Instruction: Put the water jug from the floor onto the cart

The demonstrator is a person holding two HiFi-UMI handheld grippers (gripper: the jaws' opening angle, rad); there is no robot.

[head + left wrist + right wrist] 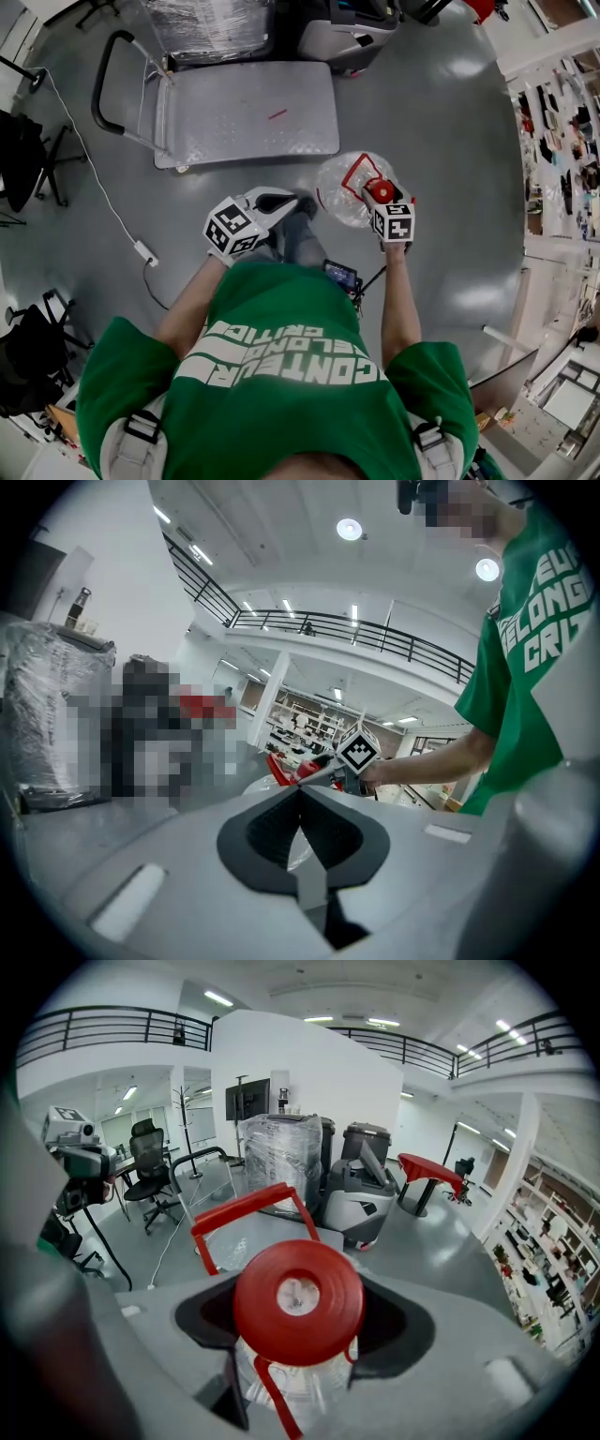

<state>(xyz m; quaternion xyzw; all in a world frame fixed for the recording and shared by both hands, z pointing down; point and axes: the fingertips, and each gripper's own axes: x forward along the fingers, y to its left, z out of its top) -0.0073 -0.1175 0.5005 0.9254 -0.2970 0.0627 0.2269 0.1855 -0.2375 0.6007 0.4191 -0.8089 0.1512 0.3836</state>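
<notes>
Green shirt (281, 375) fills the near part of the head view, and past it we hold both grippers out over the grey floor (441, 141). We judge the step in hand to be the carry: the jug (342, 192) is taken by the neck and has yet to reach the cart (244, 112), whose deck lies bare just beyond.

Our right gripper (377, 194) has its jaws spread wide round the jug's neck, right under the red cap (298, 1302), which sits square between them. The pads seem to press the neck from both sides, so we read it as a grip. The clear body hangs below the jaws, and the red handle (248, 1208) stands up past the cap. Whether the base is off the floor we cannot tell.

The jug is just off the cart's near right corner, not over the deck. Our left gripper (305, 203) has its jaws closed on nothing, tips near the jug's side.

Next, we think, the jug wants raising above the deck's edge, carrying across that corner and setting upright well inside; a neck grip may let the body swing
</notes>
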